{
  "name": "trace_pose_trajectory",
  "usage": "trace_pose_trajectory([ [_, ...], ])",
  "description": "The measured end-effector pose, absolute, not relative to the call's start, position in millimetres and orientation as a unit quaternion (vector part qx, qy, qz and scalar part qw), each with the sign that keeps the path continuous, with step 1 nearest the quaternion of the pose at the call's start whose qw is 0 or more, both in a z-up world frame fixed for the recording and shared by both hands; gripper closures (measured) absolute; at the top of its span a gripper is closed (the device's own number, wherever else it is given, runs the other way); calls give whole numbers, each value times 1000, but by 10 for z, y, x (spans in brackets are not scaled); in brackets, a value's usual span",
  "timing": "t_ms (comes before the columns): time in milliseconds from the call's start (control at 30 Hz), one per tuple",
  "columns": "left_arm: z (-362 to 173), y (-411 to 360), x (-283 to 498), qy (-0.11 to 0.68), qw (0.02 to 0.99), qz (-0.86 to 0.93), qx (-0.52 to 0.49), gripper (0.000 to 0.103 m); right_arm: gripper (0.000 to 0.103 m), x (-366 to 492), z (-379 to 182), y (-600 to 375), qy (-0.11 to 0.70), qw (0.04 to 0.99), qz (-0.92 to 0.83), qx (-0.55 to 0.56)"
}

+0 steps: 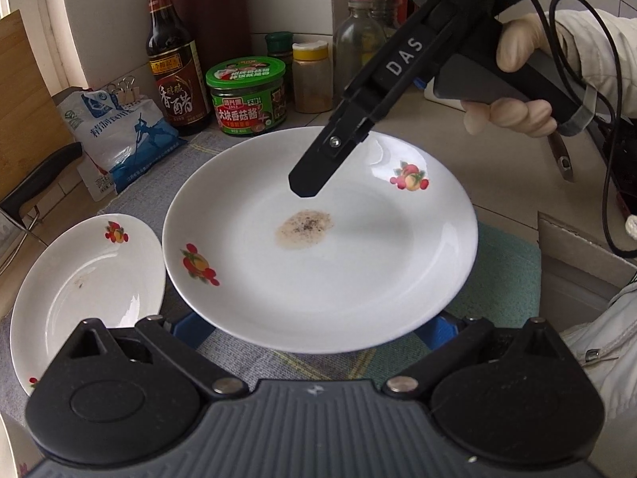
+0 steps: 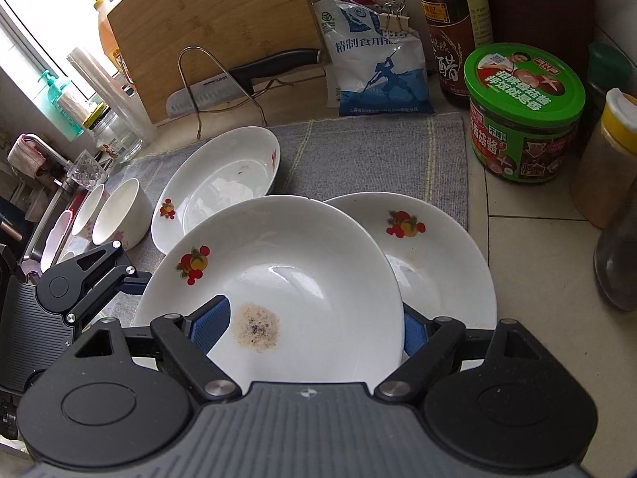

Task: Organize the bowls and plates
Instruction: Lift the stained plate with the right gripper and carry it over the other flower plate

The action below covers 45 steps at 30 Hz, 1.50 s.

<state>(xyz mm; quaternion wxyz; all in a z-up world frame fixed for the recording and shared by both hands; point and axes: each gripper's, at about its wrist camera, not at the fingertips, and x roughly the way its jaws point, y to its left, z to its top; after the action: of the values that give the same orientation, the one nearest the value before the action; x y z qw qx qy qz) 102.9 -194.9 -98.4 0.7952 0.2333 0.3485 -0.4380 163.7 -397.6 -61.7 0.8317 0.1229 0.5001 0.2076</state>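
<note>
Both grippers' fingers clamp the stained plate (image 2: 302, 263) — right gripper (image 2: 314, 328), left gripper (image 1: 318, 328) — above the gray mat (image 2: 358, 147).

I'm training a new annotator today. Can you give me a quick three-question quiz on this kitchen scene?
1. What leans upright behind the knife?
2. The sauce jar has a lid that is: A red, B green, C yellow.
3. True or false: the stained plate sits between the pads of the right gripper.

Key: 1 the cutting board; 2 B; 3 true.
</note>
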Motion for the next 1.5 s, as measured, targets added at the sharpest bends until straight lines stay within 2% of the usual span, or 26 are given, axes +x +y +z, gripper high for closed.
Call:
trace_pose_trajectory([
  [833,-1109,-2189,1284,364,782,-440,249,1,13,1714,-801,-4274,505,828,194,149],
  [1500,-1113,-2187,1334,357,773,-462,250,1,13,1541,-700,-4315,502,838,150,154],
])
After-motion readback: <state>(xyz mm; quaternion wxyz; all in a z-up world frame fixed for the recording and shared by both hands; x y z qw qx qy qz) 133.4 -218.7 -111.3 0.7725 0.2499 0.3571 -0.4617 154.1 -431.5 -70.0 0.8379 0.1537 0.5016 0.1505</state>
